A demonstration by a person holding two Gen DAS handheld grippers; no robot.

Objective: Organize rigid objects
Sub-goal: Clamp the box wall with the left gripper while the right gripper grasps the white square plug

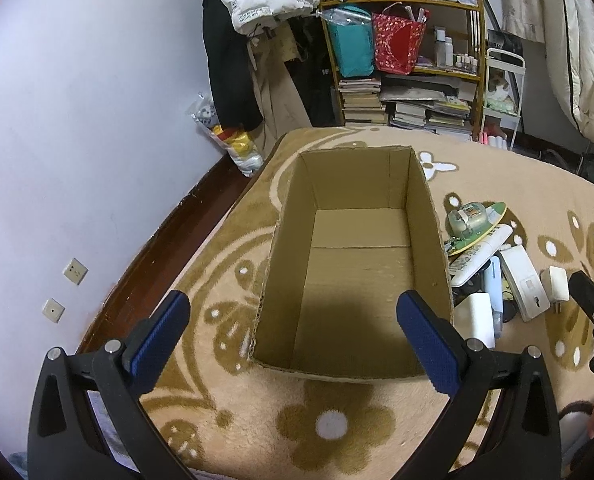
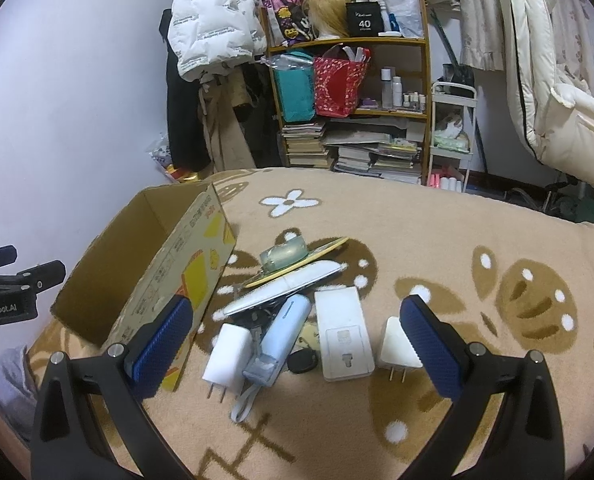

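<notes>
Left wrist cam sits above the near end of the cardboard box (image 1: 357,264), pitched down into it, close. Right wrist cam sits to its right, lower, facing the pile of objects (image 2: 297,312) on the blanket (image 2: 457,240). Both share box, pile, far bookshelf (image 1: 401,60); each catches the other gripper at its edge.

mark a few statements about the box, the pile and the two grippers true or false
1. The cardboard box has nothing in it. True.
2. The left gripper is shut on a charger. False: it is open and holds nothing.
3. The pile of objects lies on the blanket beside the box. True.
4. The right gripper is open. True.
5. The white plug adapter is inside the box. False: it lies on the blanket beside the pile.
</notes>
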